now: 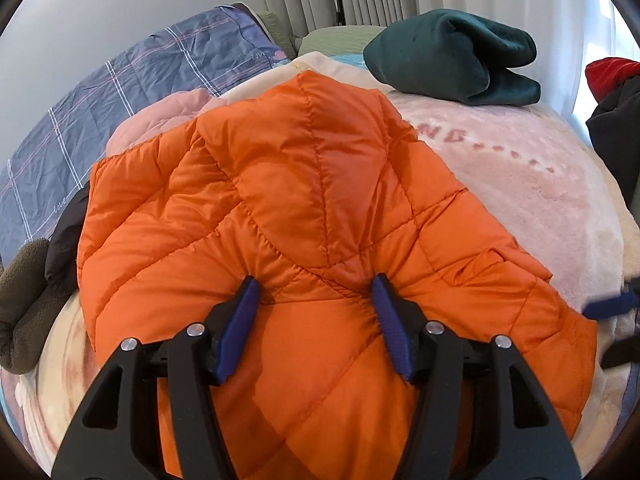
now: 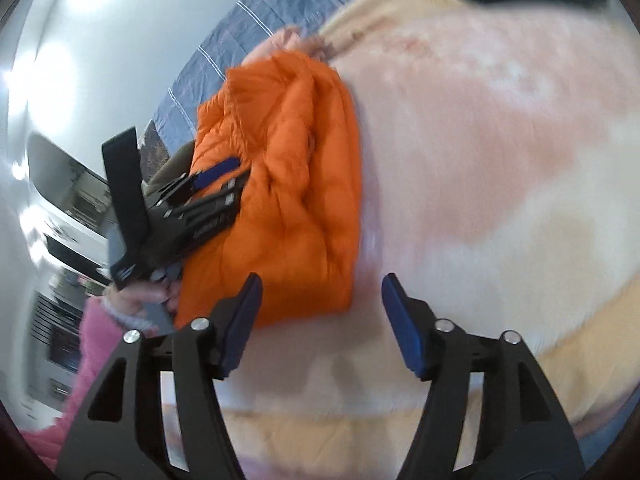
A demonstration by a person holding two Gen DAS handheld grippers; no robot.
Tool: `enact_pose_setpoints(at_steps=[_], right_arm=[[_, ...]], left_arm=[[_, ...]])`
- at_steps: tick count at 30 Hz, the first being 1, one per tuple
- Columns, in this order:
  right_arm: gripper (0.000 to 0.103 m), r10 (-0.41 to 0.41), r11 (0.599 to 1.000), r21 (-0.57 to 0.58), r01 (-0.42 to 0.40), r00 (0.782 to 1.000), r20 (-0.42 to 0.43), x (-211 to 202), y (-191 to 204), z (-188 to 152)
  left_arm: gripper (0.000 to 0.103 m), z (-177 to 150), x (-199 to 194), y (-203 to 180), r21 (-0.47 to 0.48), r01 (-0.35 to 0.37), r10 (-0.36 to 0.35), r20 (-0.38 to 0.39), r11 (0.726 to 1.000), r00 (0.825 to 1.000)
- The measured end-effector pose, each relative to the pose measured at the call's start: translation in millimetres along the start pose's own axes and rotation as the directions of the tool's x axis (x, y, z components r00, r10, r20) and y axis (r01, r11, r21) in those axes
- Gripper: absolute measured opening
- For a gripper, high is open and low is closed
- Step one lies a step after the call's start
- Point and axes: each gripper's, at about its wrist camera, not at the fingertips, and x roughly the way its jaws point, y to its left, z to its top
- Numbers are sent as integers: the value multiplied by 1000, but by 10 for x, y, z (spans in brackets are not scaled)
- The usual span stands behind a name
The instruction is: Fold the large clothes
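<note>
Orange puffer jacket [image 1: 304,200]: on pink blanket [image 1: 520,184], folded compact w/ hood on top; looks nearly done. Left gripper [image 1: 316,292] jaws wide, pressing on fabric, gripping nothing. Right gripper [image 2: 322,292] wide open, empty, beside jacket. Green folded garment [image 1: 456,56] behind.

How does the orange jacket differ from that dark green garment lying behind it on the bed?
The orange jacket is quilted and shiny; the green garment looks soft and matte. The jacket lies spread wide and fairly flat, while the green garment is bundled into a compact lump. The left tongs rest open over the jacket; nothing touches the green garment. Both lie on the pink blanket.
</note>
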Motion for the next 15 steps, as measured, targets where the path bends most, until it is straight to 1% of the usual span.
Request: enact_pose_setpoints(at_steps=[2,3,4,5,7,12,15], right_arm=[[68,78,994,76,-75,996,-43,35,-75,-69],[68,128,986,117,-120,990,-66,72,-92,-112],[69,159,979,139,-147,984,-81,105,-93,-129],[74,176,975,149,-162,980,-89,133,-75,-128],[76,160,977,160,-144,983,-91,195,-51,-88],[84,178,955,257,-149,980,-93,378,-58,33],[90,175,954,264,-144,980,-99,470,-19,71]], left_arm=[[60,-3,1,-9,1,-3,3,2,1000,1000],[60,-7,3,-22,0,-4,4,3,1000,1000],[60,-7,6,-20,-1,-4,4,4,1000,1000],[60,-7,6,-20,-1,-4,4,3,1000,1000],[60,-8,6,-21,-1,-5,5,4,1000,1000],[60,-38,-15,-9,-12,1,-1,13,1000,1000],[60,-44,-19,4,-20,8,-8,16,1000,1000]])
